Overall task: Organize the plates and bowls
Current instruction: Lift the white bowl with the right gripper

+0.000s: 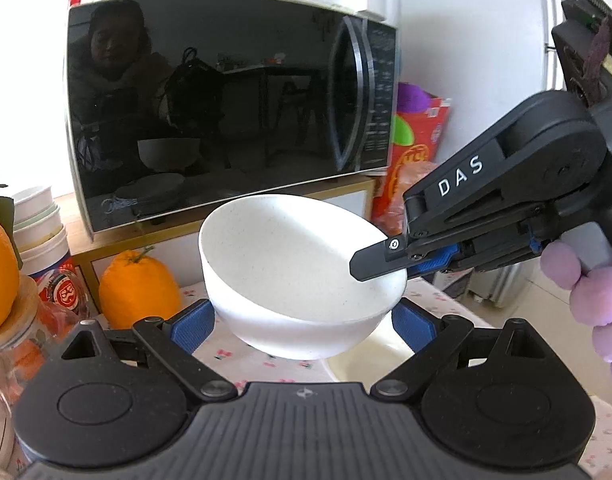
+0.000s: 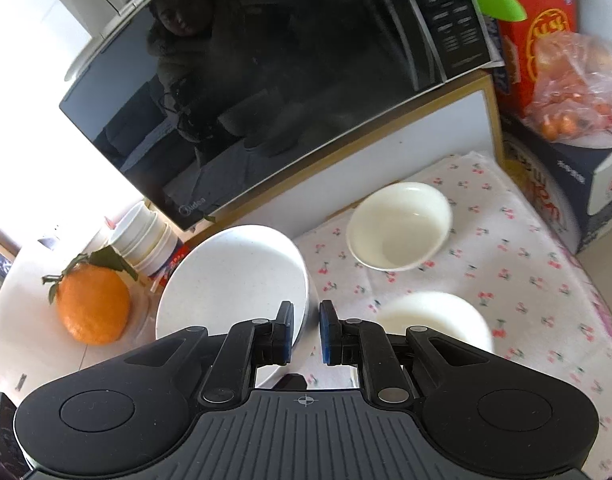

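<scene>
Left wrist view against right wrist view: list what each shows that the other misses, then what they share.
Only the left wrist view: the right gripper side-on, clamped on the rim of the speckled white bowl, and the left gripper with its pads either side of that bowl.
Only the right wrist view: two cream bowls on the cherry-print cloth, and a bag of oranges.
Both: the bowl, the black microwave, a large orange, stacked paper cups.

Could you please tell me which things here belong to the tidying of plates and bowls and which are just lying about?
Job: white speckled bowl in the right gripper; cream shallow bowl; plain white bowl.
Lying about: orange fruit with leaves; black glass-fronted microwave; stacked paper cups; red cardboard carton.
</scene>
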A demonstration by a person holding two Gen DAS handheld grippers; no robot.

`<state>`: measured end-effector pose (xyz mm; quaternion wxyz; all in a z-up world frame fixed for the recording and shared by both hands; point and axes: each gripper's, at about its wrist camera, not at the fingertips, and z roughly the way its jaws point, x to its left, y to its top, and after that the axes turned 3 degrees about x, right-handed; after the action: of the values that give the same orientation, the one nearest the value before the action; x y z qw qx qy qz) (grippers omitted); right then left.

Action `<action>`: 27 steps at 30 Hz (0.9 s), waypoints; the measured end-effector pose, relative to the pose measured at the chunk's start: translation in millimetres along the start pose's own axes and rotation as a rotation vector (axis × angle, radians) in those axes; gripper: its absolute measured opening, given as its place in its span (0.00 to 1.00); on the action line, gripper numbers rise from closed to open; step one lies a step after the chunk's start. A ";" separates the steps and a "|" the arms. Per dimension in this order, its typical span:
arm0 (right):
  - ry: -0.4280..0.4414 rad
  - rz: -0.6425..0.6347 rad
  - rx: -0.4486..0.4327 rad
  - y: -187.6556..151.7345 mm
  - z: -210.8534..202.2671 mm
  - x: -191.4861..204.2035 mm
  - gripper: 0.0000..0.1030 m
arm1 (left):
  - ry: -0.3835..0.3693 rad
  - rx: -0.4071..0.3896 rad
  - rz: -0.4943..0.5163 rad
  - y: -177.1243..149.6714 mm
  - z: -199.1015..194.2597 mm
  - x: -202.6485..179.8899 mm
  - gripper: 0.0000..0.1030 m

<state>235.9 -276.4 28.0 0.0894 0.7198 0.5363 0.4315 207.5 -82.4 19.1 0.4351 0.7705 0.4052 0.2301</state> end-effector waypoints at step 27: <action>-0.100 0.027 0.005 -74.5 -106.3 -63.8 0.13 | -0.106 0.092 0.122 -43.0 -49.8 -106.9 0.92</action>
<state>104.5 -335.7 15.5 0.1087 0.7478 0.5226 0.3949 93.6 -133.9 7.7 0.4052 0.8239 0.3442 0.1962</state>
